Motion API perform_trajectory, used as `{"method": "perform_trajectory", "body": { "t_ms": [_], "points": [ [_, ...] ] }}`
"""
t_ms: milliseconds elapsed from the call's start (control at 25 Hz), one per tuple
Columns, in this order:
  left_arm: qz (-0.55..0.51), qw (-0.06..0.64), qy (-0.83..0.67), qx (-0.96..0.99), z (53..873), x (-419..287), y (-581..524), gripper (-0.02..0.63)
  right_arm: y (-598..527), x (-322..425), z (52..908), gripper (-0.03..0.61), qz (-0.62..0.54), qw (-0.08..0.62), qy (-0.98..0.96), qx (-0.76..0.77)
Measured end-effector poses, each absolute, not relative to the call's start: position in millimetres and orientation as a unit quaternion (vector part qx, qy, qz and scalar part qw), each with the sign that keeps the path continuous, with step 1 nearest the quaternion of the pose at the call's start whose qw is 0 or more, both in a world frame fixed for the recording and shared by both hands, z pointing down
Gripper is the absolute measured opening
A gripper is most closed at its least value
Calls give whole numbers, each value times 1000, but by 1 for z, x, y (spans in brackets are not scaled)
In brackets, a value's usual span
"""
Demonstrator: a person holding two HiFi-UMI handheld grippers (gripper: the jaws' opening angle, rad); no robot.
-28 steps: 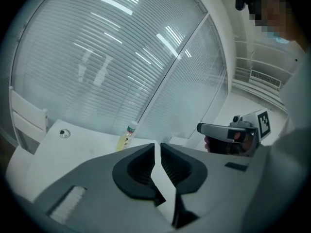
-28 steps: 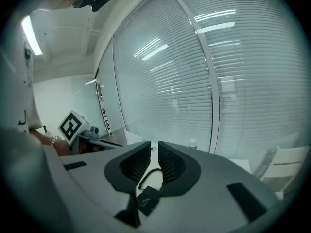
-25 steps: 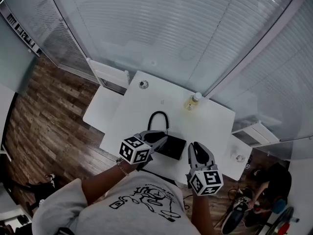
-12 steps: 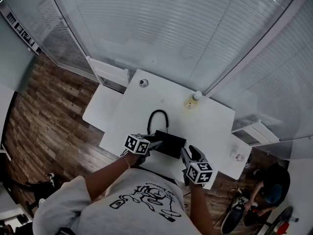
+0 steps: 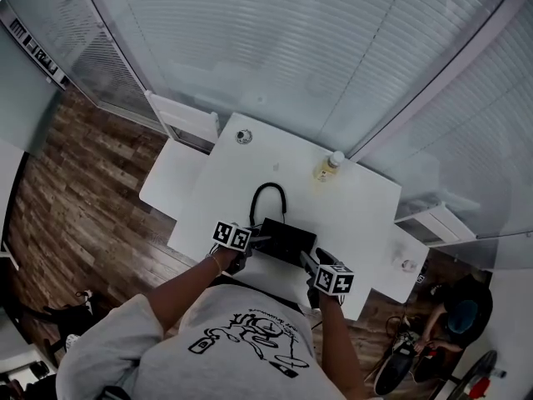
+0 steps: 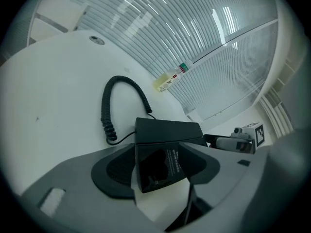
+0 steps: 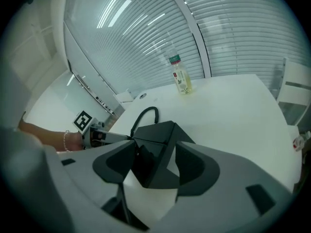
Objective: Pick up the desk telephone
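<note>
Left gripper (image 6: 158,166) had its jaws opening wide, one end of the black desk telephone (image 5: 287,242) between them and not clamped. Right gripper (image 7: 155,164) was the same at the other end. The telephone lay flat near the front edge of the white tabletop (image 5: 358,215) - coiled cord (image 5: 266,194) looping behind it, small bottle (image 5: 328,167) further back.

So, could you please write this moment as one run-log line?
phase: pre-grasp | telephone: on table | left gripper: fingers opening, telephone end between | right gripper: fingers opening, opposite end between
</note>
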State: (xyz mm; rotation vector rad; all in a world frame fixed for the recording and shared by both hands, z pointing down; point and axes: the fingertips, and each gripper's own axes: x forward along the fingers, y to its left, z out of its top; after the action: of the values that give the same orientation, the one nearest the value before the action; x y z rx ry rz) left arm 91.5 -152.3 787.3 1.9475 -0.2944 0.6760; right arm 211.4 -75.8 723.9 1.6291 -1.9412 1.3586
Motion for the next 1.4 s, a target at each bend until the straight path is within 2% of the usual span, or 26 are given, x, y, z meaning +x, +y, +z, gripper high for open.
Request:
{"method": "perform_trajectory", "body": {
  "t_ms": [200,560,760,1400],
  "points": [
    [271,538,-104,791,797,98,-149,279,-77,206,747,229,506,116,-655,549],
    [282,543,-95,785,803,101,-148,279,-81,195,764,221,547,77,-647,526],
    [299,530,-106,786,806,98,-147,250,-79,193,763,199,555,66,-645,521],
    [287,516,-124,797,749,100,-154,250,-86,198,710,195,538,52,-661,520]
  ]
}}
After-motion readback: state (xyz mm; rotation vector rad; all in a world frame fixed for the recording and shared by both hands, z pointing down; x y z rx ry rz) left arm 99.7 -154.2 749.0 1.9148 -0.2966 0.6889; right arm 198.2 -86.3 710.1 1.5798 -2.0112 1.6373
